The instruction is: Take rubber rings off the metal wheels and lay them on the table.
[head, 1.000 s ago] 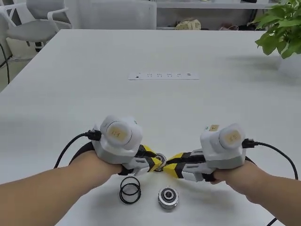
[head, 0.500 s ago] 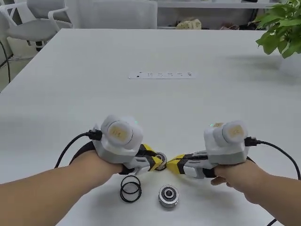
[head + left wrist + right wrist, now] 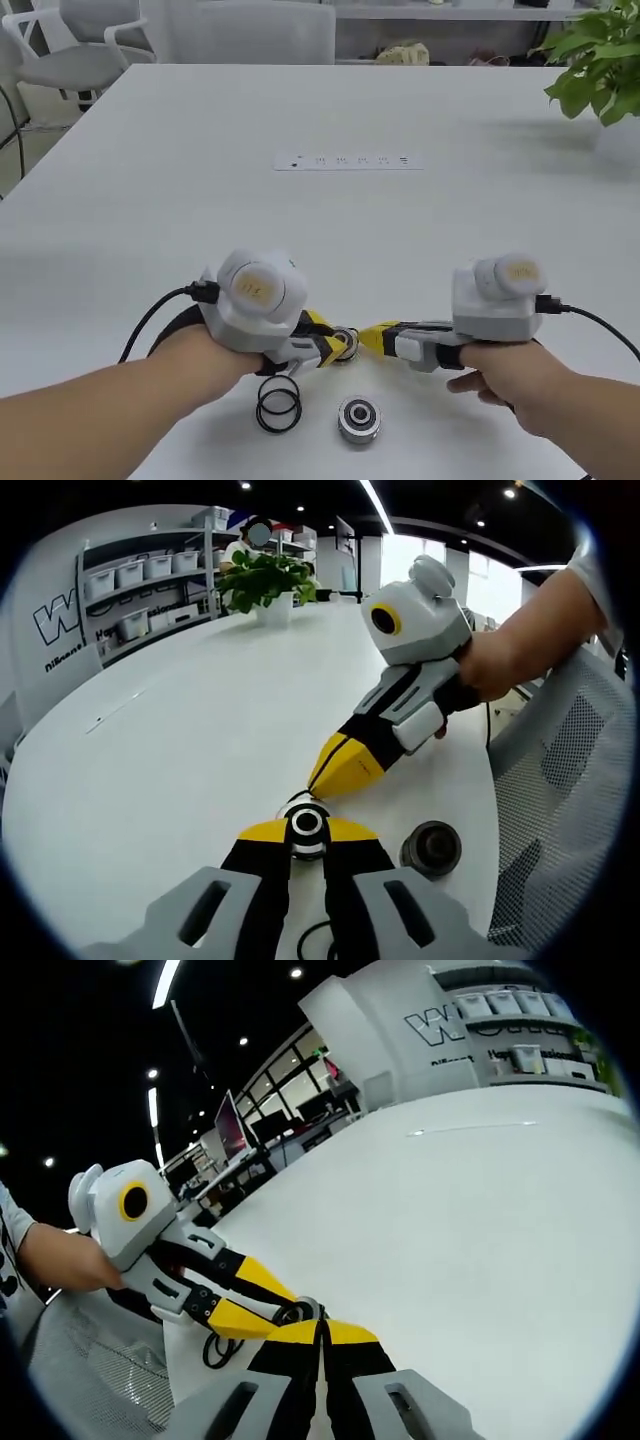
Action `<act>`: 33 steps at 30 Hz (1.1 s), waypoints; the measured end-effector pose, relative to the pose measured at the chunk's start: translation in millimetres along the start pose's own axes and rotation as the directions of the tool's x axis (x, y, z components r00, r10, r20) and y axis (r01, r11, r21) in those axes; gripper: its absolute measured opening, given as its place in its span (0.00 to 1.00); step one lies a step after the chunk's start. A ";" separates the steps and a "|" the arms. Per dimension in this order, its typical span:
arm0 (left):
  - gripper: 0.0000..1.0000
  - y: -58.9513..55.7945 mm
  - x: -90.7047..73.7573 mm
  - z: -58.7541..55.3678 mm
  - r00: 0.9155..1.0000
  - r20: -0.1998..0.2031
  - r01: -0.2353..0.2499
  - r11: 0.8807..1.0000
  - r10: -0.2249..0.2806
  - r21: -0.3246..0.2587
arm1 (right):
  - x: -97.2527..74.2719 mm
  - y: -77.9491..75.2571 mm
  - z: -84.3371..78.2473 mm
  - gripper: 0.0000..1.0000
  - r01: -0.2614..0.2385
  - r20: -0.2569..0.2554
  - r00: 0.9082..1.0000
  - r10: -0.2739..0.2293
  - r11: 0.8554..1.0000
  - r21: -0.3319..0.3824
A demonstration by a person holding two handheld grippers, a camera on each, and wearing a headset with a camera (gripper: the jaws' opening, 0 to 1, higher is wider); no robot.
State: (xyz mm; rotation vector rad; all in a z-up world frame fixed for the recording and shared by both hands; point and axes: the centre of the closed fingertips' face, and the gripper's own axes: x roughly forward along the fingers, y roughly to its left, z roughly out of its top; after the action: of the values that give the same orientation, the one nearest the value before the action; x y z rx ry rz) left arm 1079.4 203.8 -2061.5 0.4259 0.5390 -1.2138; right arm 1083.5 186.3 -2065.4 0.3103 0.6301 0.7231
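My left gripper (image 3: 333, 347) (image 3: 306, 830) is shut on a small metal wheel (image 3: 344, 343) (image 3: 307, 823) (image 3: 301, 1312), held just above the table. My right gripper (image 3: 366, 339) (image 3: 322, 1331) comes in from the right with its jaws shut. Its yellow tip (image 3: 322, 782) touches the wheel's rim, and I cannot tell whether it pinches a ring. Two black rubber rings (image 3: 278, 402) (image 3: 214, 1351) lie on the table below the left gripper. A second metal wheel (image 3: 358, 418) (image 3: 432, 847) stands on the table beside them.
The white table (image 3: 330, 230) stretches far ahead. A flat power strip (image 3: 348, 160) lies mid-table and a potted plant (image 3: 598, 68) stands at the far right. Cables (image 3: 150, 318) trail from both grippers. Chairs (image 3: 85, 45) stand past the far left corner.
My right gripper has rolled more upright and drawn slightly to the right, its tip still at the wheel. The left gripper has kept its hold on the wheel.
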 end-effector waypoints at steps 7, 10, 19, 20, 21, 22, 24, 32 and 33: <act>0.06 0.4 0.4 0.1 1.000 -0.002 -0.002 1.000 0.002 0.004 | 0.7 3.3 0.7 0.00 0.003 -0.001 1.000 -0.003 1.000 -0.011; 0.06 0.1 0.3 0.0 1.000 -0.004 -0.001 1.000 0.001 0.007 | 0.5 4.0 0.7 0.00 0.000 -0.005 1.000 0.000 1.000 -0.024; 0.06 0.1 0.4 0.4 1.000 -0.003 -0.005 1.000 0.005 0.018 | 3.1 14.9 0.1 0.00 -0.030 -0.010 1.000 0.029 0.999 -0.045; 0.06 0.1 0.4 0.4 1.000 -0.002 -0.006 1.000 0.006 0.017 | 4.0 16.5 -0.2 0.00 -0.034 -0.014 0.999 0.034 0.998 -0.050; 0.06 0.1 0.4 0.4 1.000 -0.002 -0.006 1.000 0.006 0.016 | 5.0 18.0 0.3 0.00 -0.042 -0.014 0.999 0.041 0.998 -0.055; 0.06 0.1 0.4 0.5 1.000 -0.001 -0.006 1.000 0.006 0.015 | 5.8 26.4 -0.1 0.00 -0.091 -0.019 0.996 0.090 0.994 -0.059; 0.06 -0.4 0.1 0.1 1.000 0.001 -0.006 1.000 0.006 0.015 | 7.4 25.6 1.0 0.00 -0.065 -0.017 0.998 0.064 0.994 -0.083; 0.07 -1.5 0.1 -0.2 1.000 0.004 0.001 1.000 -0.001 0.006 | 6.8 18.6 -0.6 0.00 -0.051 -0.025 0.999 0.048 0.992 -0.114; 0.07 -1.7 0.1 -0.1 1.000 0.004 0.001 1.000 -0.001 0.005 | 7.1 18.2 -0.5 0.00 -0.050 -0.026 0.999 0.048 0.992 -0.116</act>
State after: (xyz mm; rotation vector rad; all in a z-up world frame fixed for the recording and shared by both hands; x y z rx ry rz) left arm 1077.9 203.3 -2061.7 0.4274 0.5324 -1.2176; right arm 1077.9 204.3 -2060.2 0.2104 0.6010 0.8084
